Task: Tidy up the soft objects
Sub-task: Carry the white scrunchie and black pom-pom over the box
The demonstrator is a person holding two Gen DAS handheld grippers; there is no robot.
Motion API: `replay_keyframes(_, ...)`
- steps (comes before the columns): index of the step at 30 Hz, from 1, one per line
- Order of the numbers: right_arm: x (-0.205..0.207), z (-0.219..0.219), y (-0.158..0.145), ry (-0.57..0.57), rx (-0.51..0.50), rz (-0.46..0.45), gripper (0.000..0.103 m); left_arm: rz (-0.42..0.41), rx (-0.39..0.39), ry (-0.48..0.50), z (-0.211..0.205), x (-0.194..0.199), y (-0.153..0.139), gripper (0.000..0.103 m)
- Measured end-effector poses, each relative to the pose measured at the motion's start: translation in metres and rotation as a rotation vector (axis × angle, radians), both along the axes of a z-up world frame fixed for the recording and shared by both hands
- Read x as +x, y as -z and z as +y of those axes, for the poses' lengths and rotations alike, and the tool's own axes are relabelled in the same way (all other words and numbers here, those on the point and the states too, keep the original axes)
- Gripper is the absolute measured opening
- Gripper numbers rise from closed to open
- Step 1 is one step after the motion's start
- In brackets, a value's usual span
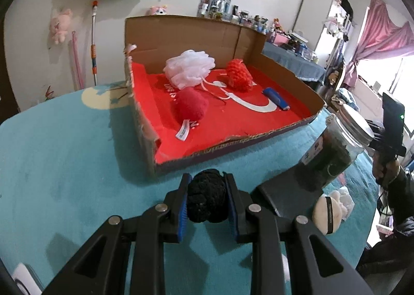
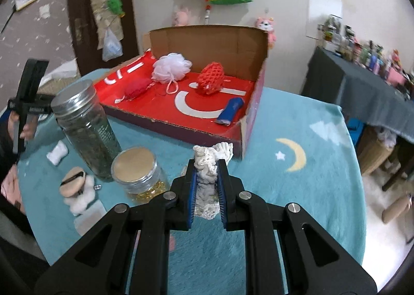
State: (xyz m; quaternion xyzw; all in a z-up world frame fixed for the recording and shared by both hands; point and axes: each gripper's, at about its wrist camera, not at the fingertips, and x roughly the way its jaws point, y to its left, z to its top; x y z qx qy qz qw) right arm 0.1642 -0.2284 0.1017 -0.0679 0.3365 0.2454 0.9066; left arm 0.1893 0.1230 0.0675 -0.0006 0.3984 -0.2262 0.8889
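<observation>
- Our left gripper [image 1: 207, 198] is clamped on a black crocheted ball [image 1: 205, 199], held above the teal tablecloth [image 1: 64, 165] just near of the cardboard box [image 1: 181, 33].
- Our right gripper [image 2: 207, 186] is squeezed tight on a white lacy cloth [image 2: 207, 165], its long axis running up out of the jaws.
- The box lies straight ahead and far of both grippers, its low near wall facing us; both look about equally close.
- Inside already rest a white mesh pouf [image 1: 190, 67], a red knitted piece [image 1: 239, 74], a red plush [image 1: 190, 106] and a blue object [image 1: 275, 98].
- We judge free floor lies near-centre, between plush and blue object.
</observation>
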Motion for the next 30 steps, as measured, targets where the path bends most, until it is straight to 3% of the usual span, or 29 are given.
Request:
replay_keyframes(8, 0.027, 0.004, -0.008, -0.080, 0.016, -0.013, 0.014, -0.017, 0.023, 0.082, -0.018, 0.017, -0.010, 0.026)
replay_keyframes(16, 0.054, 0.017, -0.028, -0.189, 0.140, -0.006, 0.014, -0.036, 0.021, 0.142, -0.041, 0.037, -0.026, 0.026)
replay_keyframes(20, 0.070, 0.035, -0.038, -0.210, 0.149, 0.007, 0.014, -0.026, 0.016, 0.153, -0.058, 0.053, -0.035, 0.027)
replay_keyframes(30, 0.149, 0.096, -0.037, -0.157, 0.004, 0.212, 0.014, 0.133, 0.122, 0.184, -0.120, 0.126, -0.033, 0.027)
